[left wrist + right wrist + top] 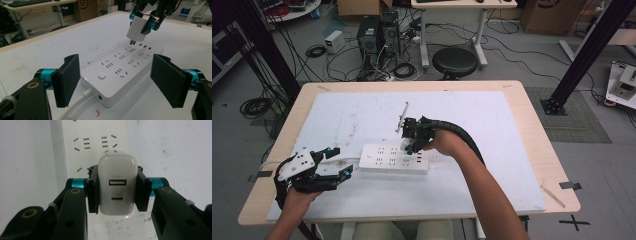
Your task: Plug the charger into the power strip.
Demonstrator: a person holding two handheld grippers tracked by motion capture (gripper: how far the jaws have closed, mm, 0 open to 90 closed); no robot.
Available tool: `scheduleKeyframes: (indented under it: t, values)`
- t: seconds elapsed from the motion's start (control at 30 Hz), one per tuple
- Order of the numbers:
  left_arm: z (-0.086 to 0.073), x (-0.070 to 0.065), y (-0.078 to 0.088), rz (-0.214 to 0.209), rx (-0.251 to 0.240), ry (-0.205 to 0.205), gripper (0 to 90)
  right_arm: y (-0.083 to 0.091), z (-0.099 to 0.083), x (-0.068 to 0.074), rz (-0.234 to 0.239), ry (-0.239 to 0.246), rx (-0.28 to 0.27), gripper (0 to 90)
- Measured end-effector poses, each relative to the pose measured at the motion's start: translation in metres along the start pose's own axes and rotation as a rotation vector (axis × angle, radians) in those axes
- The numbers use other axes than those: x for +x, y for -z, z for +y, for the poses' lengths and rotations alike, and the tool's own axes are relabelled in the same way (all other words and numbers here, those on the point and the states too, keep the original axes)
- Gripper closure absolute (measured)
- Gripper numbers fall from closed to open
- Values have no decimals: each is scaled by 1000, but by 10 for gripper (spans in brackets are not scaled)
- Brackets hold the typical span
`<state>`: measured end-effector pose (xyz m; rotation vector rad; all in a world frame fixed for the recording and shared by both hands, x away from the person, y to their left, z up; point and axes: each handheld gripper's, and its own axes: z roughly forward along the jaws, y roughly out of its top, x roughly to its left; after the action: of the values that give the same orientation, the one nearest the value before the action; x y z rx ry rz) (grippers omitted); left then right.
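The right gripper (117, 192) clamps a white charger (117, 186) at mid-frame, its prongs hidden behind its own body above the power strip (75, 157). In the left gripper view the charger (136, 31) hangs upper right with prongs just over the strip's (117, 75) far sockets; whether they touch is unclear. The left gripper (115, 80) stands open at the strip's near end, gripping nothing.

Your right gripper (412, 144) points down over the power strip (394, 158), jaws clamped; your left gripper (338, 162) rests level off its left end, jaws apart.
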<state>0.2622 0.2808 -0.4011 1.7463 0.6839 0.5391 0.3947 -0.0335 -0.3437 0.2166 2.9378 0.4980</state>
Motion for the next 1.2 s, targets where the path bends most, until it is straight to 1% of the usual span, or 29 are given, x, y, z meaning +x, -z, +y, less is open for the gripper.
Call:
scheduleKeyframes:
  t: [0.07, 0.2, 0.23, 0.27, 0.33, 0.37, 0.5, 0.53, 0.57, 0.6, 0.7, 0.73, 0.77, 0.8, 0.83, 0.87, 0.9, 0.93, 1.07, 1.13, 1.17, 1.2]
  values:
    - [0, 0, 0, -1, 0, 2, 241, -1, 0, 0, 1, -2, 9, 636]
    - [-2, 1, -1, -2, -2, 7, 240, -4, 2, 0, 3, 24, 31, 636]
    - [-2, 1, -1, -2, -2, 7, 240, -5, 3, 1, 0, 22, 33, 636]
    - [-2, 1, -1, -3, -2, 7, 240, -7, 4, 0, 5, 41, 43, 636]
    - [-2, 1, -1, -3, -1, 6, 240, -8, 5, 1, 3, 49, 49, 636]
    - [-2, 1, -1, -3, -3, 6, 241, -9, 6, 2, 0, 45, 62, 636]
    - [-3, 2, 0, -1, -2, 5, 240, -14, 9, 3, 0, 77, 86, 636]
    - [-3, 2, 0, -1, -2, 7, 240, -14, 9, 3, 0, 77, 86, 636]
    - [-3, 3, 0, -1, -2, 7, 240, -14, 10, 3, 1, 91, 93, 636]
    - [-4, 3, -1, 2, -3, 13, 240, -14, 12, 3, 1, 95, 102, 636]
    - [-4, 3, -1, 1, -3, 11, 240, -14, 13, 3, 1, 98, 113, 636]
    - [-4, 3, -1, -1, -3, 12, 241, -14, 16, 4, 4, 106, 134, 636]
    - [-4, 3, -1, -2, -3, 12, 241, -15, 18, 3, 4, 123, 141, 637]
    - [-4, 3, -2, -3, -3, 11, 241, -15, 20, 3, 9, 125, 152, 637]
    - [-4, 3, -2, -4, 1, 9, 241, -16, 23, 0, 20, 110, 168, 637]
    - [-4, 3, -2, -4, 1, 9, 240, -16, 23, 0, 20, 110, 168, 637]
    - [-4, 2, -3, -5, 1, 11, 241, -17, 27, -1, 31, 111, 187, 637]
    - [-3, 2, -3, -5, 0, 11, 240, -17, 28, -1, 31, 108, 197, 638]
    - [-3, 2, -5, -9, 2, 12, 241, -19, 35, 0, 26, 123, 225, 638]
    - [-3, 1, -6, -10, -1, 11, 241, -20, 36, 1, 26, 128, 229, 638]
    - [-2, 1, -6, -11, 0, 10, 241, -21, 38, 1, 25, 147, 235, 638]
    - [-2, 1, -6, -10, -2, 10, 240, -22, 39, 2, 23, 151, 239, 637]
